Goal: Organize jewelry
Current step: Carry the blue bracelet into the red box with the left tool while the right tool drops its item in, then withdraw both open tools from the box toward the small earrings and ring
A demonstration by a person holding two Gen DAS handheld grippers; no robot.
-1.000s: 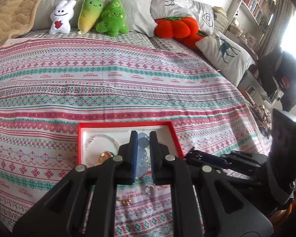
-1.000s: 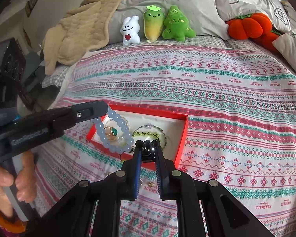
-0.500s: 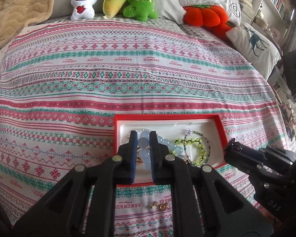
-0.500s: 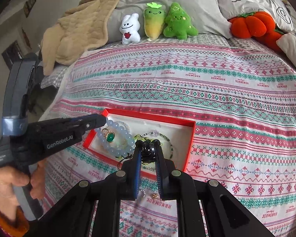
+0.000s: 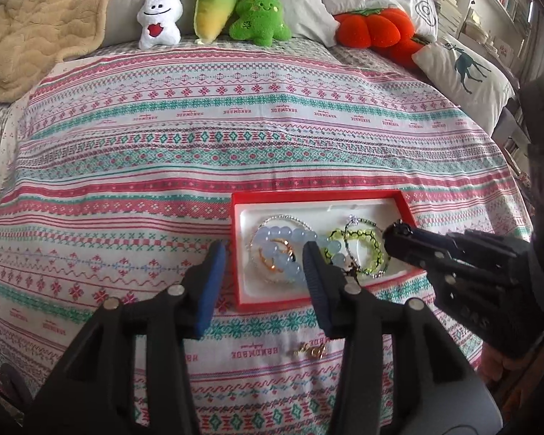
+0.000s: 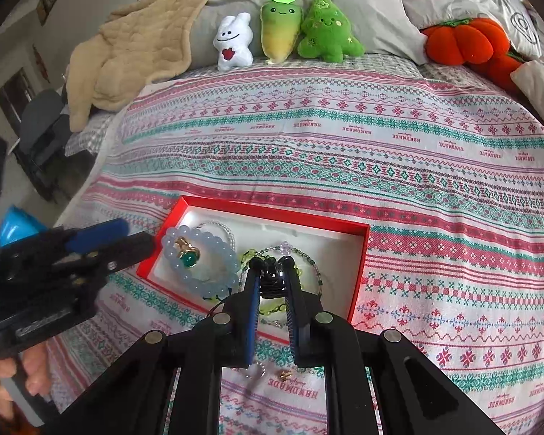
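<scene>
Left gripper (image 5: 263, 282) gapes wide, empty, at the red tray's (image 5: 319, 196) near-left edge. Right gripper (image 6: 272, 282) is clamped on a dark beaded piece (image 6: 272, 272) over the tray. Risk: dropped carelessly, it tangles with the green bracelet (image 6: 272, 306) beneath. Pale-blue bracelet (image 6: 203, 264) and green-stone ring (image 6: 188, 256) lie inside; small gold pieces (image 5: 310, 351) sit outside on the blanket.

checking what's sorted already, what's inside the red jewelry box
Inside the red rectangular box: a pale blue beaded bracelet ringing a gold ring with a green stone, a thin silver chain bracelet and a yellow-green beaded bracelet. The right gripper covers the near part.
</scene>
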